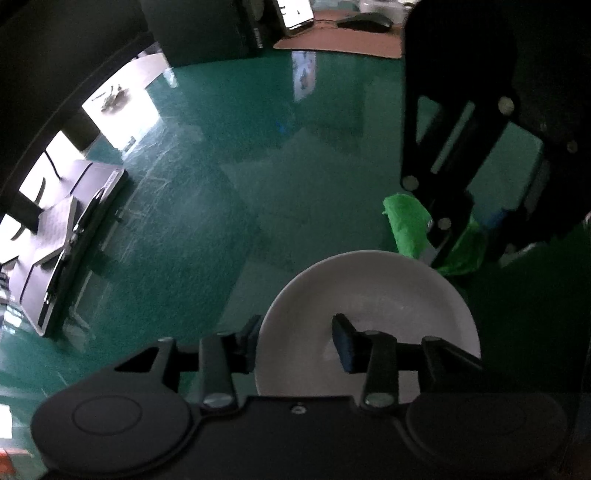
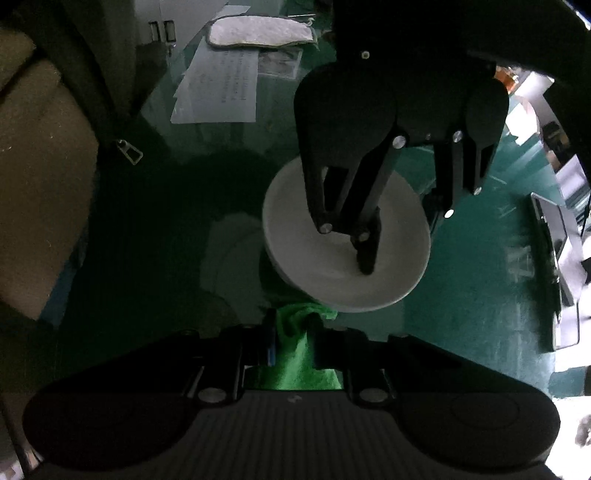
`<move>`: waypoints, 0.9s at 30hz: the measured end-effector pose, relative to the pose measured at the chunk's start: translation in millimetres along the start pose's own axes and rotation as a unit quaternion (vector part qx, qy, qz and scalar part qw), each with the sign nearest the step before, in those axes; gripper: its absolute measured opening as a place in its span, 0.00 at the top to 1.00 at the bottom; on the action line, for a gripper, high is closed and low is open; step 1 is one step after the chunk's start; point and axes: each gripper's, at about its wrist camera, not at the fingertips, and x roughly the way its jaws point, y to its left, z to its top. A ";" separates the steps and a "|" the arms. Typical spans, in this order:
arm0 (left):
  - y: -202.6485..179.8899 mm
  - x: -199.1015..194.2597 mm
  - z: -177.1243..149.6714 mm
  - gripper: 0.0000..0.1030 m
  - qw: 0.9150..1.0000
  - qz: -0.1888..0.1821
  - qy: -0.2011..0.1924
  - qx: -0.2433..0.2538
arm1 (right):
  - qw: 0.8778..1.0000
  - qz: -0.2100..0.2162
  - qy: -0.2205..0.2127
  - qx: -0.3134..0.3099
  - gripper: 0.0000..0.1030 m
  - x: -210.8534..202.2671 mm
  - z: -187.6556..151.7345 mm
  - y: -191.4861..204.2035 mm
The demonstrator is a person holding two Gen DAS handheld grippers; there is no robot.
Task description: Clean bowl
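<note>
The left gripper (image 1: 295,343) straddles the rim of the white bowl (image 1: 369,288), one finger inside, one outside; whether the pads press is unclear. The bowl sits mouth-up and empty on the green tabletop (image 1: 221,184). The right gripper (image 2: 291,350) pinches a green cloth (image 2: 295,354) just beside the bowl. Only the right view shows papers (image 2: 218,88).

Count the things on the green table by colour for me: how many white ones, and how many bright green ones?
White: 3, the bowl, the paper sheet and the flat cloth pad
Bright green: 1, the green rag
Total: 4
</note>
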 end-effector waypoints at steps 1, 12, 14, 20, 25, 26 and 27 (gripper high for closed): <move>3.2 -2.4 -1.8 0.60 1.000 -0.004 -0.005 -0.021 | 1.000 -0.003 0.001 0.003 0.85 0.4 -0.5 -1.2; 3.5 -26.9 -23.6 0.65 0.992 -0.014 -0.009 -0.124 | 0.999 -0.038 0.000 0.023 0.85 -0.3 3.4 -22.5; 5.4 -25.2 -25.6 0.86 0.992 -0.009 0.004 -0.124 | 0.999 -0.043 0.000 0.023 0.85 4.0 6.6 -25.4; -3.8 -23.1 -25.2 0.83 0.998 0.001 0.009 -0.065 | 0.998 -0.049 -0.001 0.024 0.84 -5.0 -8.0 -38.6; -14.0 -13.9 -17.1 0.68 0.999 0.035 0.007 0.015 | 1.000 -0.025 -0.009 0.008 0.84 -9.5 -7.5 -18.5; -14.4 -11.9 -14.0 0.67 0.999 0.036 0.005 0.029 | 1.000 -0.017 -0.011 0.004 0.84 -11.1 -6.4 -11.3; -13.8 -10.8 -12.5 0.67 0.999 0.034 0.004 0.034 | 1.000 -0.013 -0.012 0.000 0.84 -11.4 -5.8 -7.7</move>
